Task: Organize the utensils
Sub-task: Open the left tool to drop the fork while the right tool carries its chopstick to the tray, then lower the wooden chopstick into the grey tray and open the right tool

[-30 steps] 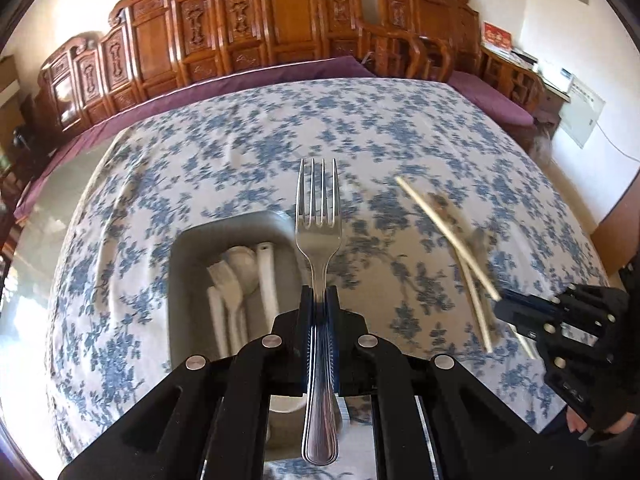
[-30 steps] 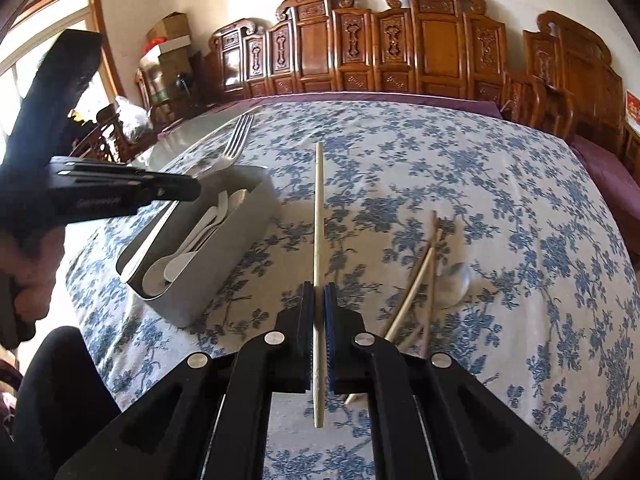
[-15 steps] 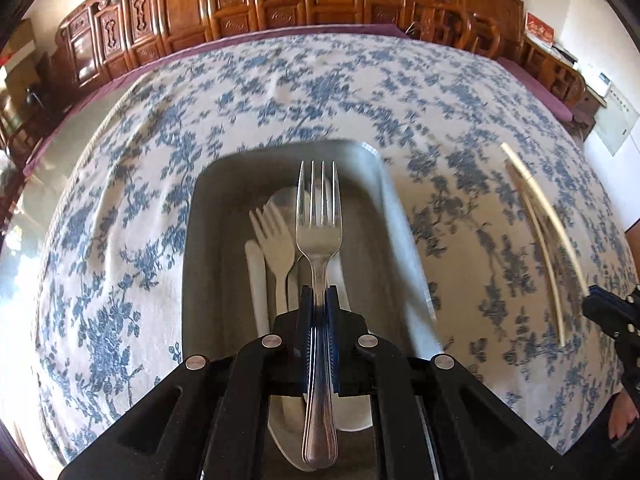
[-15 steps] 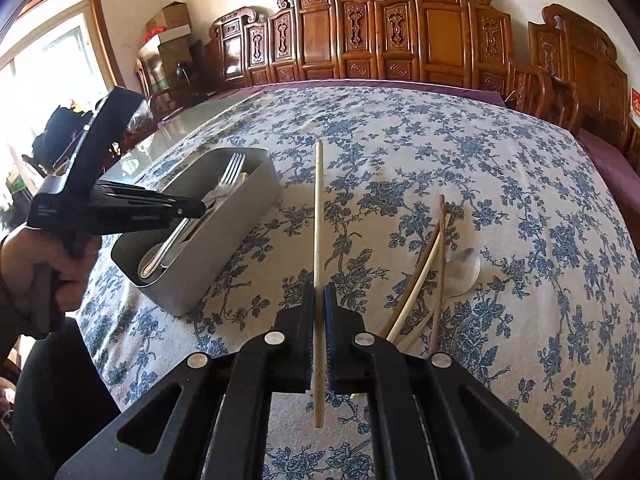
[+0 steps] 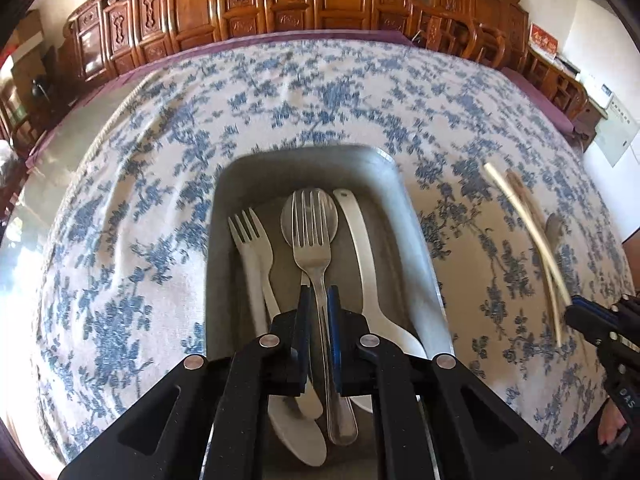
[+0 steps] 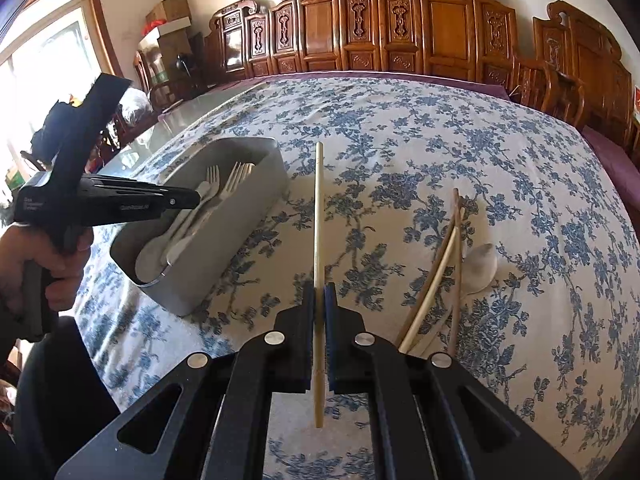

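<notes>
1. The left gripper (image 5: 318, 300) hung over the grey utensil tray (image 5: 416, 240), its jaws parted a little, with a gap on each side of the metal fork (image 5: 312, 248) between them; it did not pinch the handle.
2. The metal fork lay lengthwise in the tray, tines pointing away, resting on a metal spoon (image 5: 330, 216).
3. Beside it in the tray lay a white plastic fork (image 5: 252, 240) on the left and a white plastic spoon (image 5: 364, 256) on the right, bowl end near the camera.
4. The right gripper (image 6: 319, 300) was clamped on a single pale chopstick (image 6: 318, 208), held above the blue floral tablecloth (image 6: 400, 140) and pointing away.
5. To the right of that gripper, loose chopsticks (image 6: 440, 264) lay in a crossed bunch on the cloth, touching a clear plastic spoon (image 6: 482, 268).
6. The tray sat to the left of the held chopstick, with carved wooden chairs (image 6: 400, 24) beyond the table.
</notes>
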Motion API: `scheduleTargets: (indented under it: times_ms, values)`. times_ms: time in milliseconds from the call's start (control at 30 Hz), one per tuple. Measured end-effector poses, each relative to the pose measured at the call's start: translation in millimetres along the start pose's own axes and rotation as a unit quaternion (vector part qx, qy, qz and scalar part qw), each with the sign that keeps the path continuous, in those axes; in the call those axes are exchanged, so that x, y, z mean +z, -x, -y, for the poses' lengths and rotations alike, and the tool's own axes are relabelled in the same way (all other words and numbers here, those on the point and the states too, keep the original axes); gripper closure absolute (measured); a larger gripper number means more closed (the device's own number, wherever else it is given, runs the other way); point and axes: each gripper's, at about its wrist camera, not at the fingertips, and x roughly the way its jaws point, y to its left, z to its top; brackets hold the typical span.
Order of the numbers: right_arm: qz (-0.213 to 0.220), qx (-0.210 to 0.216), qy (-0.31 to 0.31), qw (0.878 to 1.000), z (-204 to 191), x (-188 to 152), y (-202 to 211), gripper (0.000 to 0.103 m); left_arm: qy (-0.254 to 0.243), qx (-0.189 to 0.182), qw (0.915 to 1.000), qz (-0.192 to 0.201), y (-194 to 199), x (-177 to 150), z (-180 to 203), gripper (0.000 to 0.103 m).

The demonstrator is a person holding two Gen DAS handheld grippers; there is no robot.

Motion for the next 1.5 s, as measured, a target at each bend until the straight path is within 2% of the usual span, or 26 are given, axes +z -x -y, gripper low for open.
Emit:
scheduleTargets:
  times_ms: [100, 333, 533, 833, 1067, 1300, 1500]
  values:
    - [0.003, 0.023, -0.010, 1.000, -8, 7, 2, 0.097, -0.002, -0.003, 0.9999, 0.014, 16, -3, -3, 0.088]
    - [-0.005, 0.047, -0.006, 0.999, -35, 21, -5, 0.097, 0.009, -0.009, 0.9992, 0.038, 44, -11, -20, 0.086]
    - [-0.019, 0.086, -0.031, 0.996, -62, 35, -22, 0.097, 0.019, -0.002, 0.9987, 0.046, 55, -18, -40, 0.085]
    - [-0.054, 0.055, -0.019, 0.997, -103, 52, -54, 0.097, 0.019, 0.006, 0.9983, 0.055, 71, -24, -67, 0.083]
    - [-0.071, 0.046, -0.032, 0.996, -115, 58, -77, 0.097, 0.033, 0.008, 0.9976, 0.060, 77, -27, -87, 0.081]
    - [-0.084, 0.020, -0.064, 0.994, -118, 63, -93, 0.097, 0.037, 0.010, 0.9973, 0.062, 79, -30, -96, 0.080]
    - [-0.090, 0.052, -0.090, 0.990, -123, 65, -102, 0.096, 0.041, 0.013, 0.9972, 0.061, 80, -31, -102, 0.079]
